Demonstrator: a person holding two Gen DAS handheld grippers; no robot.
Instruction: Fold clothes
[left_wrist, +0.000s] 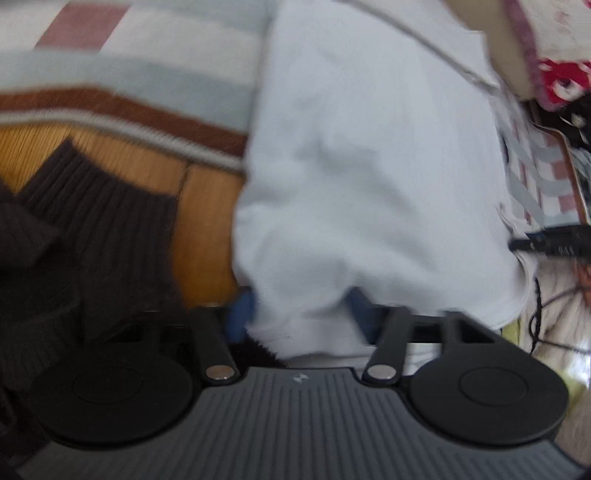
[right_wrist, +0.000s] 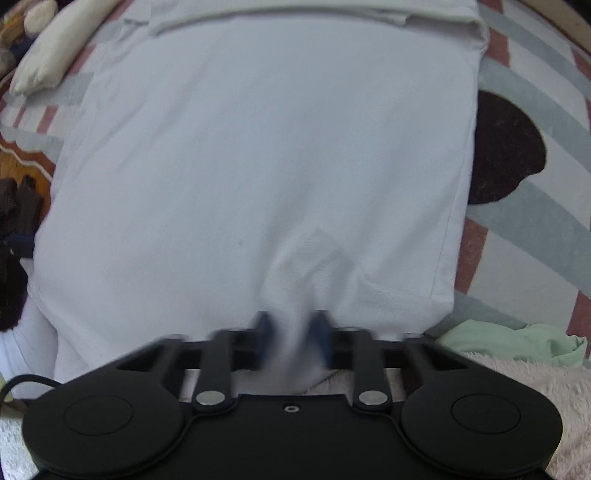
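Both claws are pinched on the white garment (right_wrist: 258, 147): right gripper (right_wrist: 293, 325), left gripper (left_wrist: 303, 314); its hem should be carried evenly toward twelve o'clock.

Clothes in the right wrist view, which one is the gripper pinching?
The white shirt spread on the striped rug: a bunch of its near edge sits between the right gripper pads. The mint green garment and dark brown knit lie untouched aside.
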